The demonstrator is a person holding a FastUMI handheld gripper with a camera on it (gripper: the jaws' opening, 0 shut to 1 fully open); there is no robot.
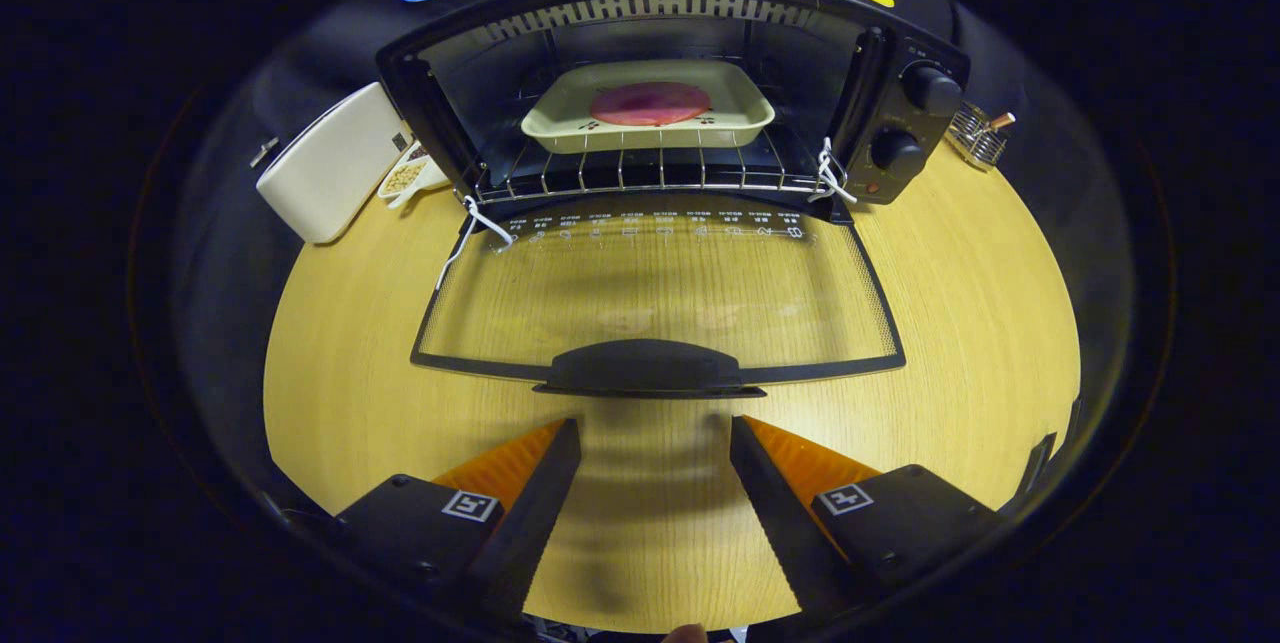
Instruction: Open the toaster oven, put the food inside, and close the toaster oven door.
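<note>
Gripper view
Risk: the glass door (660, 298) lies fully down on the worktop (980, 323); lifting by its handle (645, 368) could let it slip off and drop back.
Food: baking dish (648, 106) with a pink slice (650, 103) sits on the oven rack (650, 173).
Fingers: gripper (655, 443) spread wide, holding nothing, just short of the handle.

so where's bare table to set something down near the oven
Bare wooden table lies either side of the lowered door and between its handle and the open gripper. Crowded left of the toaster oven: white appliance, small dish.
</note>
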